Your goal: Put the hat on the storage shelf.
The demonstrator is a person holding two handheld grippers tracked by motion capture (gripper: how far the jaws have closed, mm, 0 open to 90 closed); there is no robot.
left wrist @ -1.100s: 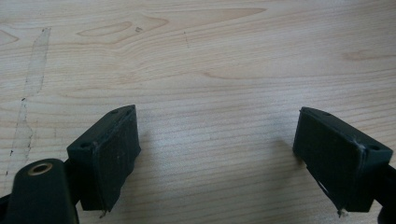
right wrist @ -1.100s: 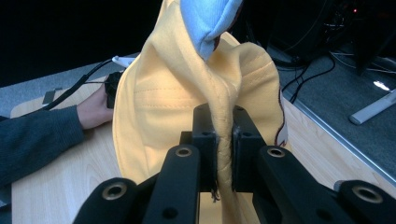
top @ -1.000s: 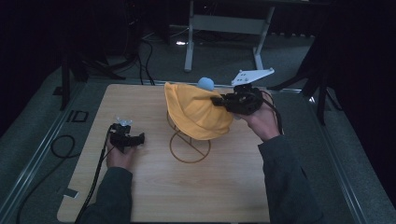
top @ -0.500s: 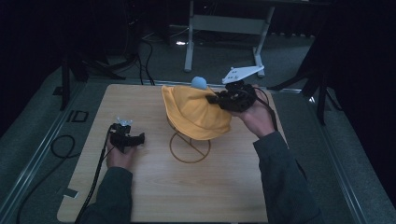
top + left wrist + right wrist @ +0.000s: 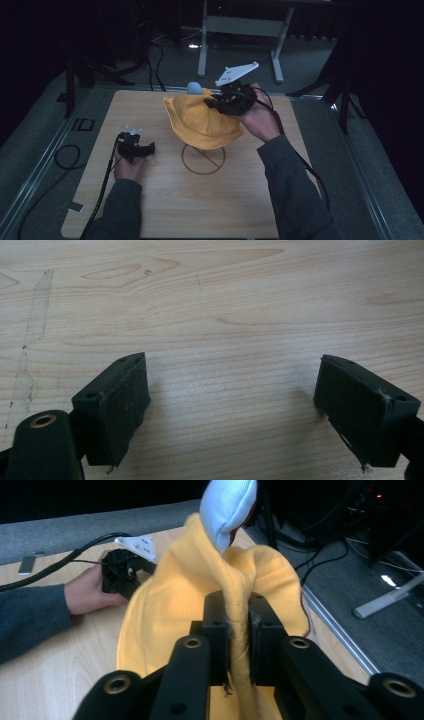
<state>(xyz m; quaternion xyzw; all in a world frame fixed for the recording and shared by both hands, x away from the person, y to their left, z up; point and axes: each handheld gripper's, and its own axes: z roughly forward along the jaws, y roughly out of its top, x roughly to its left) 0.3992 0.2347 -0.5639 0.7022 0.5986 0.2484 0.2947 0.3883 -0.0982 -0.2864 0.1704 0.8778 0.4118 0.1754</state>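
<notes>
Lifting, my right gripper (image 5: 216, 103) carried the yellow hat (image 5: 200, 125) up and back from the wire stand (image 5: 202, 159).

My jaws, having just eased slightly apart, pinched a fold of brim (image 5: 239, 630), so the hat hung draped on the stand's blue ball (image 5: 194, 88). My left gripper (image 5: 142, 148) rested wide, holding nothing, left of the stand. I judged hat removal underway; next, raise it clear of the ball.

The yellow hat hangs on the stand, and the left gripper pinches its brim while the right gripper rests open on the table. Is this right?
The sides are swapped. In the right gripper view, the right gripper pinches the brim of the yellow hat. In the left gripper view, the left gripper is open over the bare table. The hat does hang on the stand.
</notes>
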